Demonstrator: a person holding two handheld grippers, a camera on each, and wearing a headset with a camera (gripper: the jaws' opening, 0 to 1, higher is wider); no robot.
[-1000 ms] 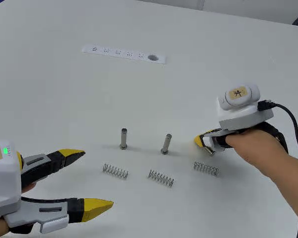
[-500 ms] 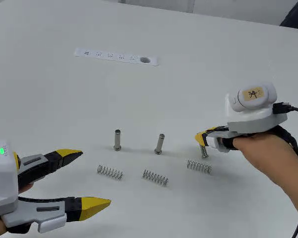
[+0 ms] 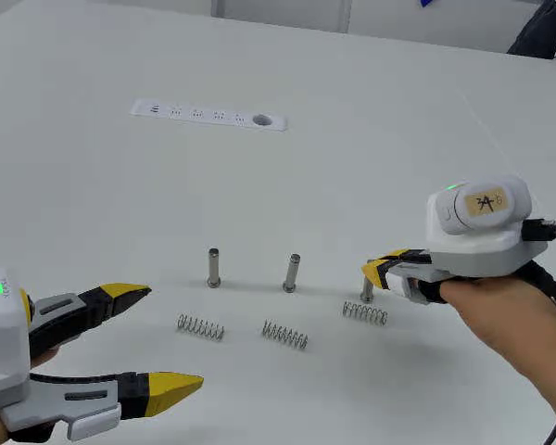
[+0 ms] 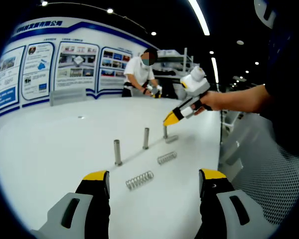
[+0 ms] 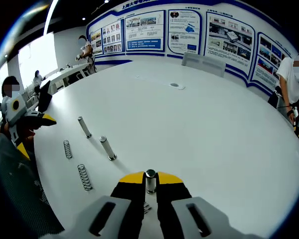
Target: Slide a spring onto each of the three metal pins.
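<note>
1. Middle pin [image 3: 292,273]: metal, upright on the white table [image 3: 398,111]. All places below are given from it.

2. Left pin [image 3: 213,267]: metal, upright, to the left of the middle pin and apart from it.

3. Right pin [image 3: 367,289]: metal, upright, to the right of the middle pin. Its top is clamped in the right gripper [image 3: 371,273]. I cannot tell whether its foot rests on the table.

4. Springs, three, lying flat on the table in a row on the near side of the middle pin, all off the pins.
   - Middle spring [image 3: 284,335]: just in front of the middle pin.
   - Left spring [image 3: 200,326]: to its near left, in front of the left pin.
   - Right spring [image 3: 364,313]: to its near right, just beside the foot of the right pin.

5. Right gripper: to the right of the middle pin and held in a hand [image 3: 486,301]. Its yellow-tipped jaws are drawn narrow around the right pin, as the right gripper view shows.

6. Left gripper [image 3: 171,336]: well to the near left of the middle pin. Its jaws are spread wide with nothing between them.

7. Power strip [image 3: 208,115]: white, flat on the table, well beyond the middle pin on its far side.
</note>
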